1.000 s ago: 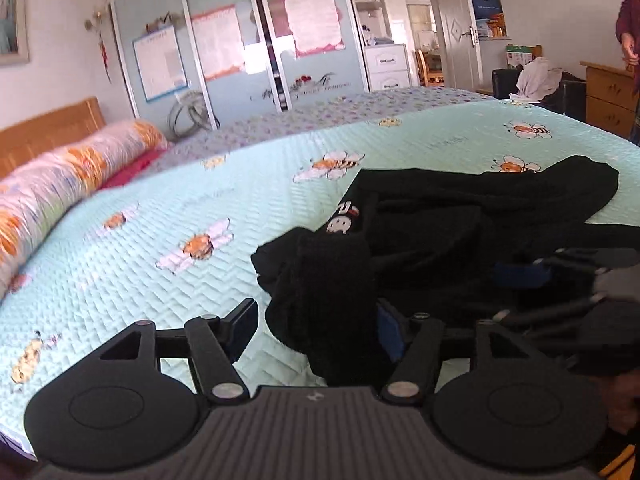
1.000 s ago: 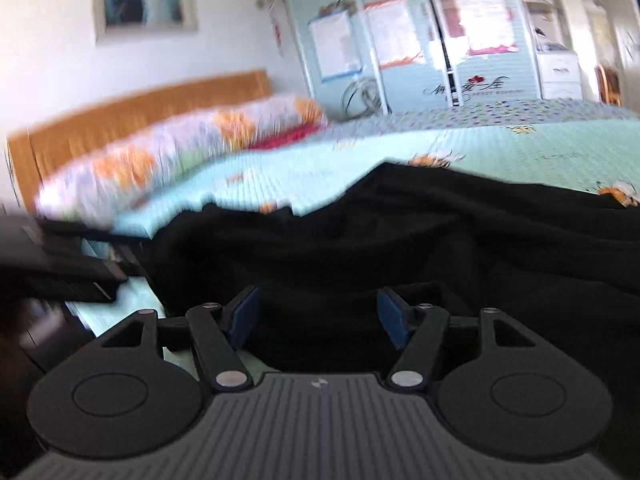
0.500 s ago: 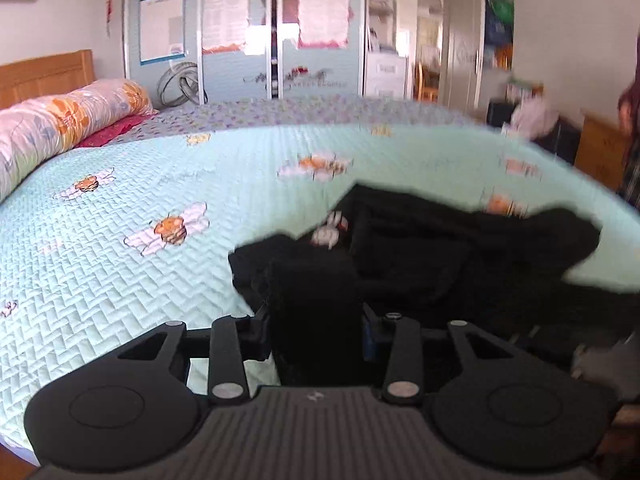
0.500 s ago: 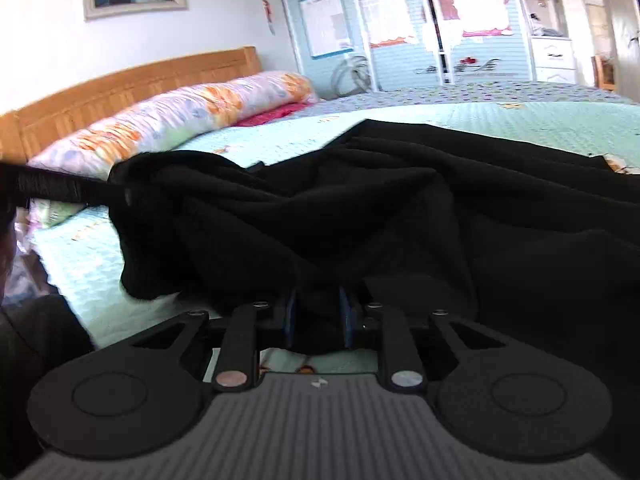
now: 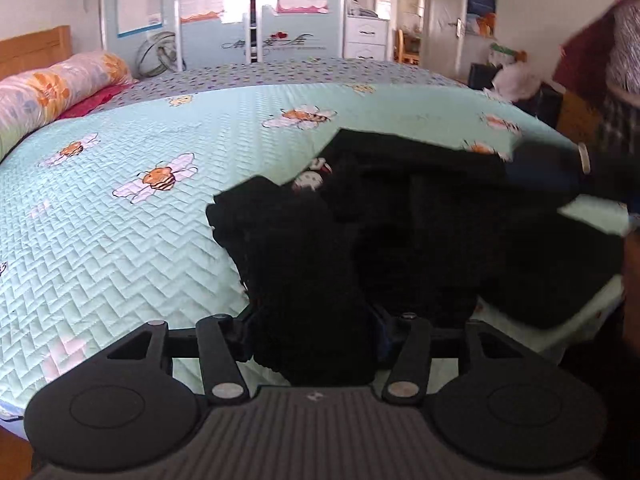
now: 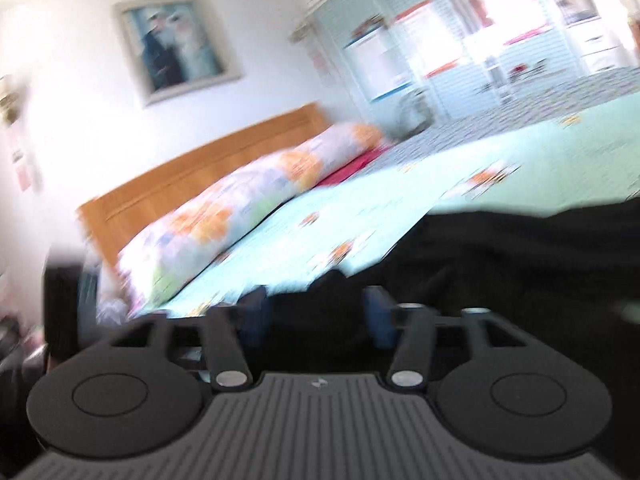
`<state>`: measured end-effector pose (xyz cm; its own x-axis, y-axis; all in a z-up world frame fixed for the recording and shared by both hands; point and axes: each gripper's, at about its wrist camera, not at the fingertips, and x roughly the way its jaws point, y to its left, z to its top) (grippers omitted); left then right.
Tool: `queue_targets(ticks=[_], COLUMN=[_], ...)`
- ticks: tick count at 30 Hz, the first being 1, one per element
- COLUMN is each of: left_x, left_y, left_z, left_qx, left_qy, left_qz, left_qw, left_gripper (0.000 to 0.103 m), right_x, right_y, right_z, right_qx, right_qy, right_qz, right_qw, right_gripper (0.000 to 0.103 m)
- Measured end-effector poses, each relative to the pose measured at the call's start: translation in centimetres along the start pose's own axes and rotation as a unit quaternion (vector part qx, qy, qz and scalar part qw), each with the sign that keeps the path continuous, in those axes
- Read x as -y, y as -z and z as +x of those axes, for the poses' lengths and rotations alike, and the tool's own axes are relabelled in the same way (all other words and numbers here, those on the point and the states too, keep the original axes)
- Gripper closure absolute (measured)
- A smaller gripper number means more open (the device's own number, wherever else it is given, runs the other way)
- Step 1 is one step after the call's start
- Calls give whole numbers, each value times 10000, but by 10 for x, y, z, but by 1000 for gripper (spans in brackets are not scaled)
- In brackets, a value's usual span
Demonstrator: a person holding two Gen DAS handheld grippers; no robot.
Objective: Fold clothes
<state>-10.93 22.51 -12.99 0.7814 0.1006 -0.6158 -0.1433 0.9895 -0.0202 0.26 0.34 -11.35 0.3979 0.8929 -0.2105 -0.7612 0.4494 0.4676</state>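
The black garment (image 5: 420, 232) on the bed (image 5: 120, 240) looks soft, limp and light, best pinched at an edge; cloth sits between both opening claws, left claw (image 5: 314, 320) and right claw (image 6: 316, 312).

Black garment (image 5: 420, 232) crumpled on mint bee-print quilt (image 5: 120, 240), small white logo showing.

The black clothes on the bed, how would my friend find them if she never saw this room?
Look at the big bed with the mint-green bee-patterned quilt. Near its front edge, away from the flowery bolster pillow at the wooden headboard, lies a crumpled black garment. It is the only dark thing on the quilt, with a small white and red patch showing among its folds.
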Motion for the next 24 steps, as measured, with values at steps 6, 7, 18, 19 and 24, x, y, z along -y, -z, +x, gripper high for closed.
queue_targets(ticks=[6, 7, 18, 19, 24], left_x=[-9, -7, -17, -21, -31], left_y=[14, 17, 31, 30, 17], left_z=[9, 11, 19, 16, 0], left_qx=[173, 177, 437, 568, 1462], left_qy=[201, 238, 484, 427, -237], left_qz=[-351, -368, -660, -714, -546], left_qw=[9990, 9989, 9957, 9949, 9875], left_gripper=[37, 37, 38, 39, 42], right_x=[-12, -17, -32, -34, -51], right_y=[-53, -55, -18, -24, -98], right_z=[82, 101, 278, 284, 299], right_qx=[-957, -1108, -3131, -3075, -1735], right_qy=[-290, -256, 838, 806, 142], right_qz=[1, -25, -239, -266, -317], right_qw=[9950, 9935, 9457, 9478, 9842], right_gripper=[36, 36, 81, 85, 85])
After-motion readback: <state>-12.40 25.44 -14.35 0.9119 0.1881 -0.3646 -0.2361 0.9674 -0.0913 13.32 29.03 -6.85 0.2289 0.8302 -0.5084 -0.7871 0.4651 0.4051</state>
